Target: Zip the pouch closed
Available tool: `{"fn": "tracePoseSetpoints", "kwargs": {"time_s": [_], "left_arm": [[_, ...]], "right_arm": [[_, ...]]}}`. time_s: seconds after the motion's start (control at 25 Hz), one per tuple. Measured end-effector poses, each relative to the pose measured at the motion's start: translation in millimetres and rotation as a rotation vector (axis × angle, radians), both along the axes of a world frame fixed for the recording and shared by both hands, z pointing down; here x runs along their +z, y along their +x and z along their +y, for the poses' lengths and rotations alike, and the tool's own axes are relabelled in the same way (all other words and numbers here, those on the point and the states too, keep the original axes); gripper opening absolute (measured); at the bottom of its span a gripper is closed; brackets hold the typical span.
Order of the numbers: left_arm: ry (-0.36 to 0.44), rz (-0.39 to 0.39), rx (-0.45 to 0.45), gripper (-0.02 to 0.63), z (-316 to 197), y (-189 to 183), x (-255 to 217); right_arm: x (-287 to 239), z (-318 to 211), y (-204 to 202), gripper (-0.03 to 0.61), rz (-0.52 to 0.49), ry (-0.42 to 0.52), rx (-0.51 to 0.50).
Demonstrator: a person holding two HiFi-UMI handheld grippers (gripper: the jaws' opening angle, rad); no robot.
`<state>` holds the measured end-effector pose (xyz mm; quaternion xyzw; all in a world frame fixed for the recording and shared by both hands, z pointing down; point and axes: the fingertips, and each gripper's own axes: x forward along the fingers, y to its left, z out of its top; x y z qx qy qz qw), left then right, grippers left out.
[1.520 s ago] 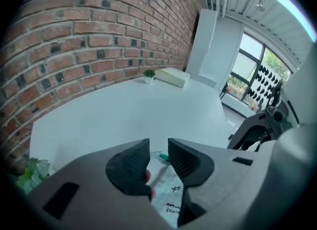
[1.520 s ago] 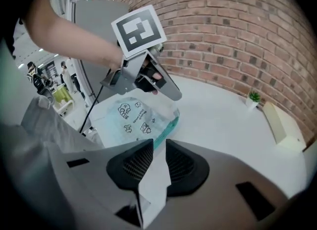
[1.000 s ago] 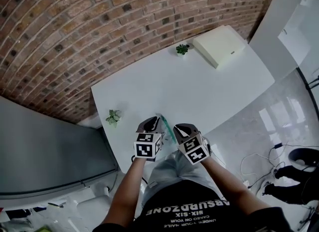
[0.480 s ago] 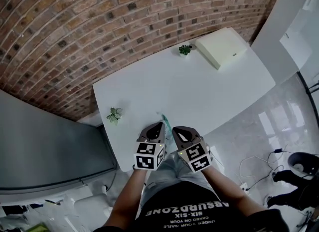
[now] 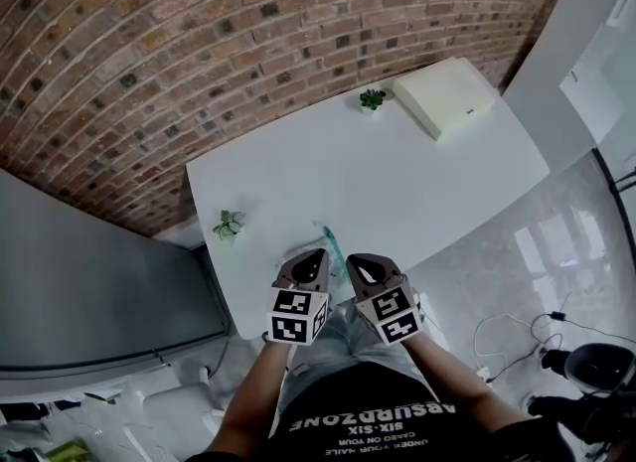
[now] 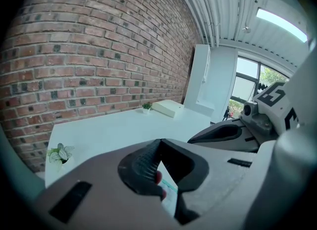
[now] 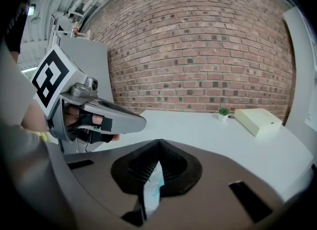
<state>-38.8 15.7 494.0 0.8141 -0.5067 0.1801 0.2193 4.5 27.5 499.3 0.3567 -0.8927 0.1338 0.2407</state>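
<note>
Pale translucent pouch with a teal zip edge (image 5: 331, 244) is held over the near edge of the white table (image 5: 298, 182). The left gripper (image 5: 318, 254) and right gripper (image 5: 355, 261) are both clamped on it, side by side. The zip line runs away between them. Which grip is nearer the slider is unclear.

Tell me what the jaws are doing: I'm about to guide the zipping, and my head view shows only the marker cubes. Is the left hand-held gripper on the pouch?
Observer: Yes. In its own view the left hand-held gripper has its jaws shut on the pouch, a pale one with a teal strip along it.
Operator: And the right one?
Observer: The right hand-held gripper is shut on the pouch too. In the right gripper view the pouch's pale edge hangs out below the closed jaws.
</note>
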Motion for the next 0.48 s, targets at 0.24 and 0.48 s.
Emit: {"fn": "tracePoseSetpoints", "kwargs": {"time_s": [0.24,0.48], "left_arm": [[-0.004,-0.005,0.002,0.006,2.1,-0.7,3.0],[-0.006,-0.007,0.012,0.006,0.0,3.0,4.5]], "right_arm": [[3.3,-0.6,1.8,-0.002,0.006,-0.012,0.006],[3.8,-5.5,4.4,-0.002,0.001,-0.016,0.014]]}}
